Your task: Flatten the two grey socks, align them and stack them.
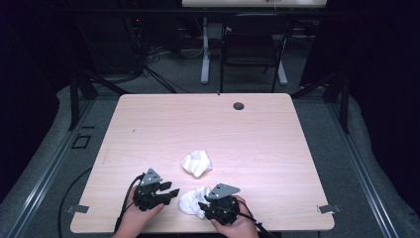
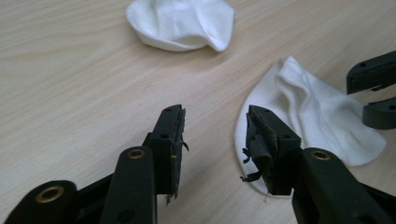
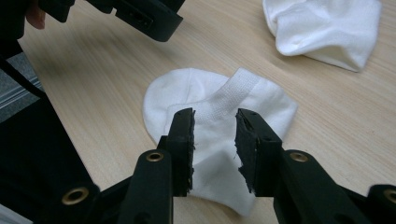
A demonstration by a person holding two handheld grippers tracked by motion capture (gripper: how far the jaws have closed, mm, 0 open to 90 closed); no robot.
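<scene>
A white ankle sock (image 3: 219,135) lay flat on the desk (image 1: 163,124), between the part-open jaws of the right hand-held gripper (image 3: 214,140); the left hand-held gripper (image 2: 215,140), part-open and empty, hovered just beside it.

You are working in a lab or a test room, not in a home. Your pale wooden table (image 1: 208,124) stands alone on a grey carpet floor (image 1: 163,69) with dark curtains (image 1: 29,74) on both sides, and metal rails (image 1: 44,173) run on the floor along the table. Behind the table you can see loose cables (image 1: 148,54), an empty black chair (image 1: 250,49) and the white leg of a desk (image 1: 205,49), as in a room made for recordings.
</scene>
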